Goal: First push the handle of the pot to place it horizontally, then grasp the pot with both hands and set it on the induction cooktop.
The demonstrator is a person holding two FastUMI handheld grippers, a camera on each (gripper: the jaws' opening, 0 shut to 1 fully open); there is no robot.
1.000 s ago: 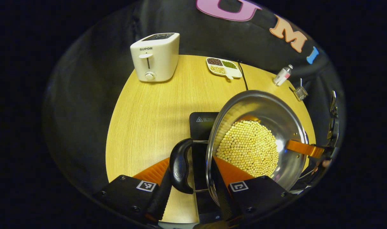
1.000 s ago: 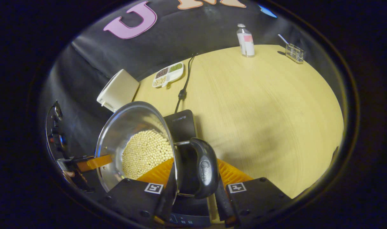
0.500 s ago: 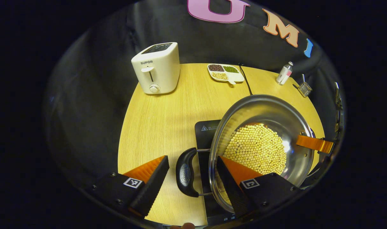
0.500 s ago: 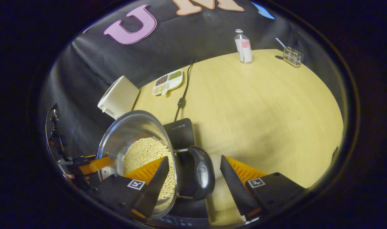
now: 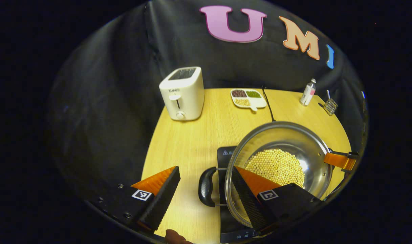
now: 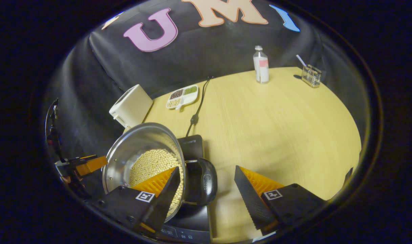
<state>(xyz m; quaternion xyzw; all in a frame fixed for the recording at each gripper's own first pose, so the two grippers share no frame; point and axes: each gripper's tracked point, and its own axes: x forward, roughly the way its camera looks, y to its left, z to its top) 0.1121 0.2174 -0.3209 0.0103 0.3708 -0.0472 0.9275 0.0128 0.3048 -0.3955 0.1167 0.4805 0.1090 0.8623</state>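
in the left gripper view, the left tool [image 5: 203, 189] stands with its two fingers spread wide and pressing on nothing; the pot's black side handle [image 5: 206, 186] lies in the gap between them, touching neither, and the right-hand finger [image 5: 248, 196] overlaps the near rim of the pot [image 5: 314, 173]. the steel pot, with a layer of pale beans [image 5: 277, 166] in its bottom, sits on the black cooktop [image 5: 224, 154], whose front edge with its controls shows below the pot. at the pot's far side a finger of the right tool [image 5: 339, 161] shows beside the rim. in the right gripper view, the right tool [image 6: 206, 189] is likewise spread wide and holds nothing; the pot's other black handle [image 6: 202, 181] lies between its fingers, free of both, and the left-hand finger [image 6: 160, 189] crosses in front of the pot [image 6: 138, 142] and its beans [image 6: 151, 164]. the cooktop [image 6: 192, 144] lies under the pot on the wooden tabletop [image 6: 277, 122]. farther back on the tabletop stand a white toaster [image 5: 182, 93], a divided dish [image 5: 248, 98] of dark, green and pale grains, a black cord [image 6: 197, 108] running to the cooktop, a small bottle [image 6: 261, 66] and a small clear holder [image 6: 310, 75].
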